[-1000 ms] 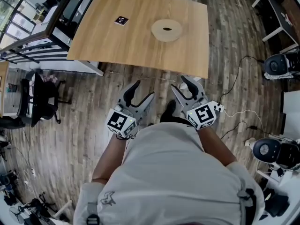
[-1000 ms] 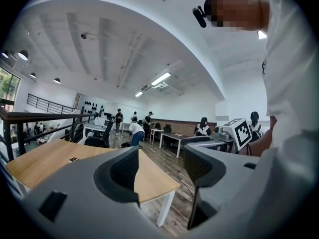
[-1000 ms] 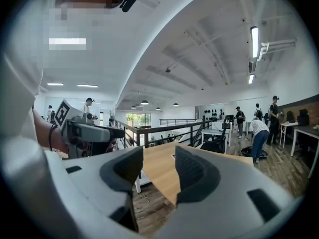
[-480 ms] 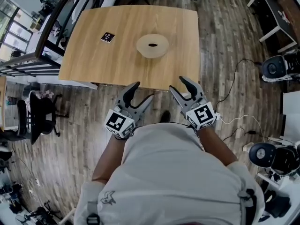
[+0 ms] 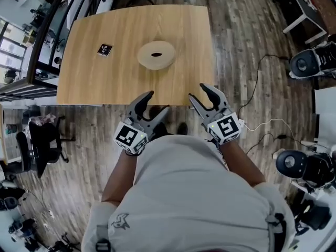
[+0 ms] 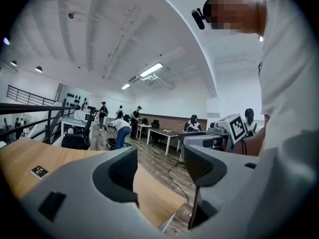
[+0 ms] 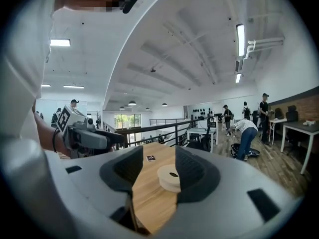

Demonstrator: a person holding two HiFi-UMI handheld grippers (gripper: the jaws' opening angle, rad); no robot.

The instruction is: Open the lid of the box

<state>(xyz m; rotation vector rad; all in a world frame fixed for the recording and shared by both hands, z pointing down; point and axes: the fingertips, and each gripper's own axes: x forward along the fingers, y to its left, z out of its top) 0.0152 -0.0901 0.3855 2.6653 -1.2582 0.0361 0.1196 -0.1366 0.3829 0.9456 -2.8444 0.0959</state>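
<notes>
Round box [image 5: 156, 55] at twelve o'clock, well apart from empty left gripper [image 5: 157, 102], jaws opening, and empty, wide-spread right gripper [image 5: 198, 92]

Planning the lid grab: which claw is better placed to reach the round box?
Right, probably. The right claw is open, empty, and looks straight at the round box. The left claw, opening and empty, points past the table corner.
</notes>
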